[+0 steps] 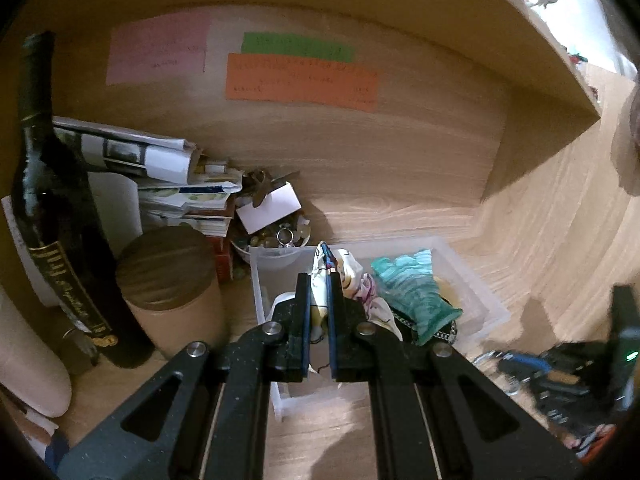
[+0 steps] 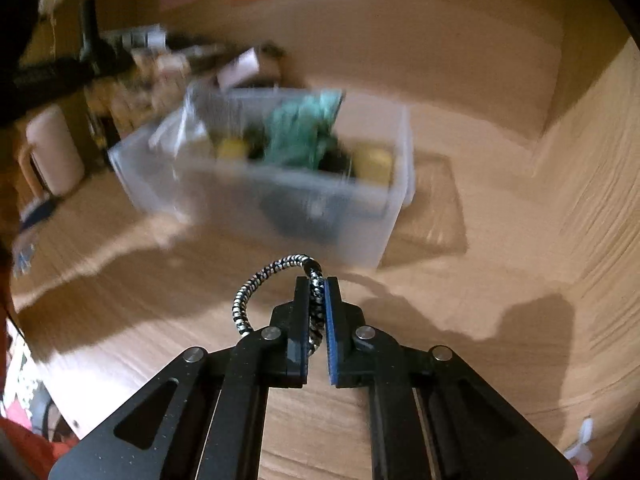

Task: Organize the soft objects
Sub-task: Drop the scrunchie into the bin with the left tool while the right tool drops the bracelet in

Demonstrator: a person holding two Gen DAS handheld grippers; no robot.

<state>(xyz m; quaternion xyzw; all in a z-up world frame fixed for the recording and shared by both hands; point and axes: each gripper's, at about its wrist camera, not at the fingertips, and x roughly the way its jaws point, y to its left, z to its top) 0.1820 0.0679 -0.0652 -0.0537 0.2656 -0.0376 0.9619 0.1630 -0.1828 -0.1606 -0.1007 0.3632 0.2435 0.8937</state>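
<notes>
My left gripper is shut on a patterned white cloth and holds it over a clear plastic bin. A teal glove and a dark chain lie in the bin beside the cloth. My right gripper is shut on a black-and-white braided cord that loops out to the left, above the wooden desk in front of the bin. The right wrist view is blurred; the teal glove and yellow items show inside the bin.
A dark wine bottle, a round wooden-lidded canister, stacked papers and a bowl of trinkets crowd the left back corner. A shelf side wall stands at the right. A pile of items lies at the right.
</notes>
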